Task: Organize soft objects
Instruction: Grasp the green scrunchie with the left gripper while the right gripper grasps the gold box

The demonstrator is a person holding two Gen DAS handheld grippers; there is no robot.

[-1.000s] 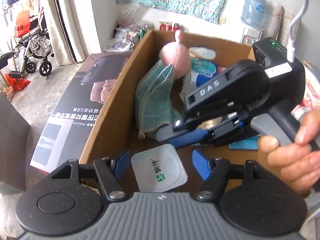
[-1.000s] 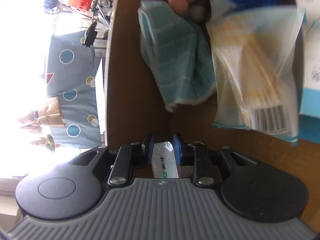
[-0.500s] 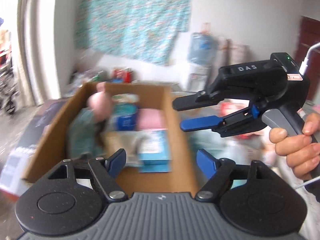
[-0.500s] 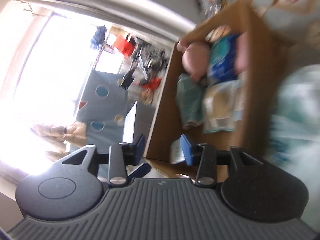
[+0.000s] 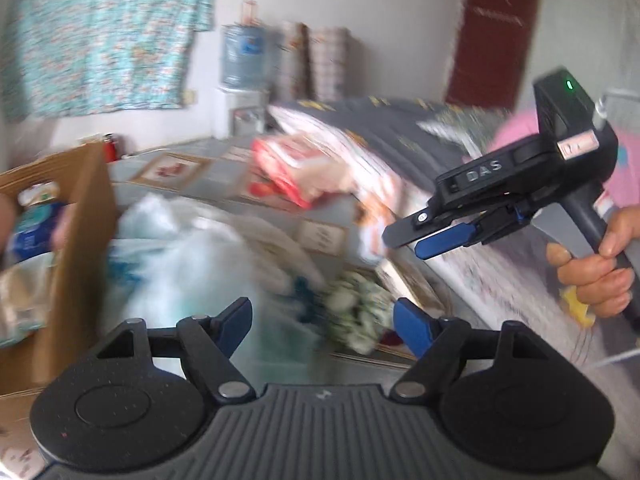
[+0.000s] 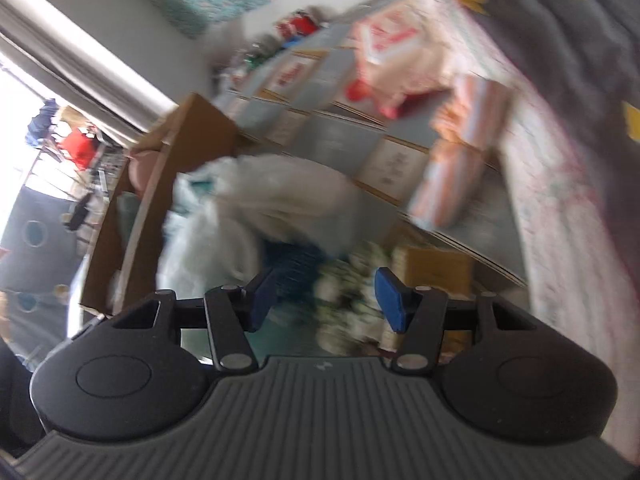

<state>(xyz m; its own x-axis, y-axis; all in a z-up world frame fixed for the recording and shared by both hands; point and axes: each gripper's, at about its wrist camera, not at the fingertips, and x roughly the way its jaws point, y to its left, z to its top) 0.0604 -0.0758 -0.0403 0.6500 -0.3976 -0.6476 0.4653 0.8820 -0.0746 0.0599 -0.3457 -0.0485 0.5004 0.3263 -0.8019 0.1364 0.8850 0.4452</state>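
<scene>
Currently both grippers are empty beside the cardboard box [image 5: 76,248]: left gripper [image 5: 322,326] released, right gripper [image 6: 326,300] opening. Risk: blurred pile, mis-grasping the white bag [image 6: 256,208].

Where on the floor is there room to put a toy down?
Bare patterned mat lies behind the cardboard box, left of the red-and-white packet. Beside the box it is crowded: white bags and a flowery bundle pile together.

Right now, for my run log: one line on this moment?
left gripper: open, empty | right gripper: opening, empty | cardboard box: partly filled | soft pile: unpacked
</scene>
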